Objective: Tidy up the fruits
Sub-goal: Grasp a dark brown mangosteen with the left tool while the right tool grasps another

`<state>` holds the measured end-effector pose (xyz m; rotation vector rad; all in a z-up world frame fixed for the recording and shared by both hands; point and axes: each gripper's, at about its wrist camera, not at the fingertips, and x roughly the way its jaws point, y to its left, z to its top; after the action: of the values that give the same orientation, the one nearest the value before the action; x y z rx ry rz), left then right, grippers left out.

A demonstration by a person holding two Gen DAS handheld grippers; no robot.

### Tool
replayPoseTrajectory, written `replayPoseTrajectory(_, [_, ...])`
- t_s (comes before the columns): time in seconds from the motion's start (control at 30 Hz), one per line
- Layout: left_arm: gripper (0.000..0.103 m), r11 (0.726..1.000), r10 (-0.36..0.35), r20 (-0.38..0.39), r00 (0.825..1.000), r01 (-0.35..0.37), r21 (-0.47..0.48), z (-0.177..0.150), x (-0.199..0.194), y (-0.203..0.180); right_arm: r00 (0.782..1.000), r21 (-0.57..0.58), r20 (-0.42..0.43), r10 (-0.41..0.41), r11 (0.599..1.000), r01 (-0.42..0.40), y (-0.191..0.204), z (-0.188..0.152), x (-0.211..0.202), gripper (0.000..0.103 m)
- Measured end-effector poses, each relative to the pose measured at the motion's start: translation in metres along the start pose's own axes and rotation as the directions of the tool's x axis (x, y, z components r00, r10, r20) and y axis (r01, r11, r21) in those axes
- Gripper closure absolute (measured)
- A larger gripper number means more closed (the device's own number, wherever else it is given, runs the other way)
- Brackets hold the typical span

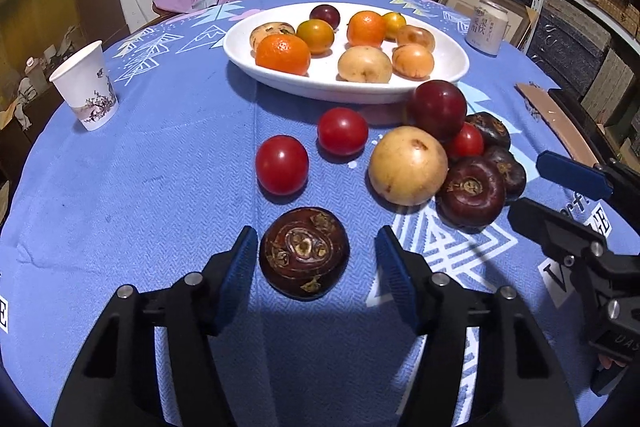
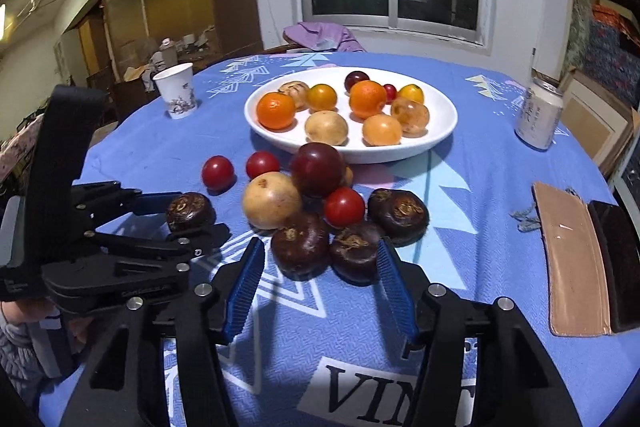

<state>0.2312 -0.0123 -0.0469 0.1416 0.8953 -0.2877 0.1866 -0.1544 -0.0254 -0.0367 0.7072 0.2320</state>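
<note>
Blue-padded fingers on the left gripper (image 1: 316,255) are spread wide around a lone dark water chestnut (image 1: 304,253) on the counter (image 1: 140,187), not touching it; right gripper (image 2: 320,279) is spread too, fingers flanking two dark chestnuts (image 2: 301,251) in the loose fruit pile; white plate (image 2: 440,131) of oranges sits just behind; paper cup (image 1: 86,91) off left.
</note>
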Motion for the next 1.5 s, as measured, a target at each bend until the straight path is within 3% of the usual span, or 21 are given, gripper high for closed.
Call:
replayPoseTrajectory(0.07, [0.047, 1.0, 0.004, 0.003, 1.0, -0.004, -0.001, 0.0, -0.001, 0.0, 1.0, 0.015, 0.0, 0.013, 1.0, -0.013, -0.002, 0.001, 0.0, 0.061])
replayPoseTrajectory(0.13, [0.051, 1.0, 0.009, 0.006, 1.0, -0.008, -0.008, 0.0, -0.001, 0.002, 0.999, 0.006, 0.007, 0.034, 0.999, -0.034, 0.001, 0.001, 0.0, 0.062])
replayPoseTrajectory(0.5, [0.051, 1.0, 0.026, 0.002, 1.0, -0.026, -0.006, 0.0, -0.001, 0.0, 0.998, -0.057, -0.062, 0.027, 0.998, -0.03, 0.019, 0.01, 0.023, 0.062])
replayPoseTrajectory(0.6, [0.051, 1.0, 0.021, 0.001, 1.0, -0.021, -0.009, 0.0, 0.0, 0.001, 0.992, -0.102, -0.122, 0.004, 0.995, -0.017, 0.028, 0.01, 0.035, 0.061])
replayPoseTrajectory(1.2, [0.051, 0.999, -0.002, 0.005, 1.0, 0.002, -0.05, 0.0, -0.001, 0.007, 0.991, -0.091, -0.128, 0.036, 0.995, -0.048, 0.024, 0.017, 0.042, 0.061])
replayPoseTrajectory(1.3, [0.061, 0.998, 0.015, 0.013, 1.0, -0.014, -0.066, 0.0, -0.002, 0.009, 0.993, -0.05, -0.105, 0.061, 0.997, -0.067, 0.016, 0.017, 0.036, 0.062])
replayPoseTrajectory(1.5, [0.061, 0.996, 0.0, 0.017, 1.0, 0.001, -0.086, 0.001, -0.003, 0.013, 0.99, -0.022, -0.113, 0.081, 0.996, -0.084, 0.012, 0.011, 0.033, 0.062])
